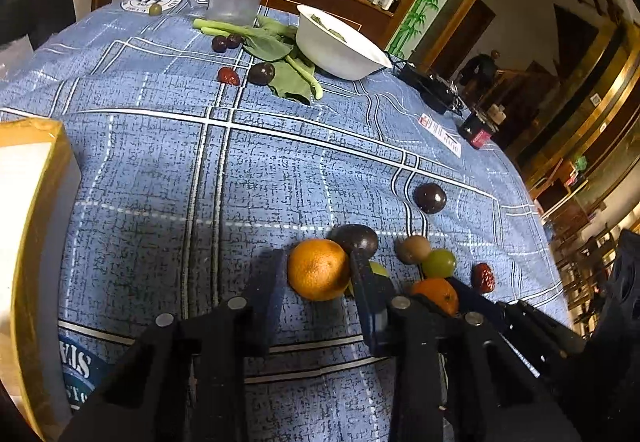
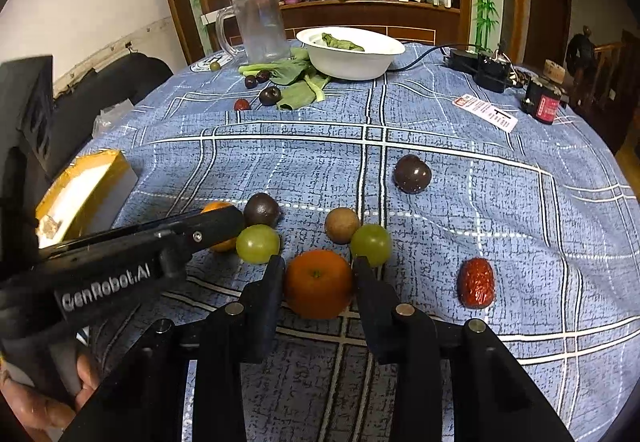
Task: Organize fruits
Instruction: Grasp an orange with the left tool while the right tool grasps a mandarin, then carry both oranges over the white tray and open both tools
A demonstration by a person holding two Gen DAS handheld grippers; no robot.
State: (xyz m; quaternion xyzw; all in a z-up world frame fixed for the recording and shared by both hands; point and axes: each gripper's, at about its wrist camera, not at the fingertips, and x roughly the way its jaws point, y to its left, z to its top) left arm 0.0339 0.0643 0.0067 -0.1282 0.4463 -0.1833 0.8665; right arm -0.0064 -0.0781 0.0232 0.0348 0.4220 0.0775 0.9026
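The left gripper [image 1: 318, 274] clamps one round orange tangerine [image 1: 319, 269]; the right gripper [image 2: 318, 280] clamps another [image 2: 318, 284]. Only the right wrist view shows the person's hand [image 2: 40, 398], at 8 o'clock.

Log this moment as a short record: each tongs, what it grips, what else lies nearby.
left tongs: closed on the lighter orange
right tongs: closed on the deeper orange
beside them: two green grapes, a brown longan, a red date, two dark round fruits
surface: blue checked cloth
far end: white bowl with greens, clear jug
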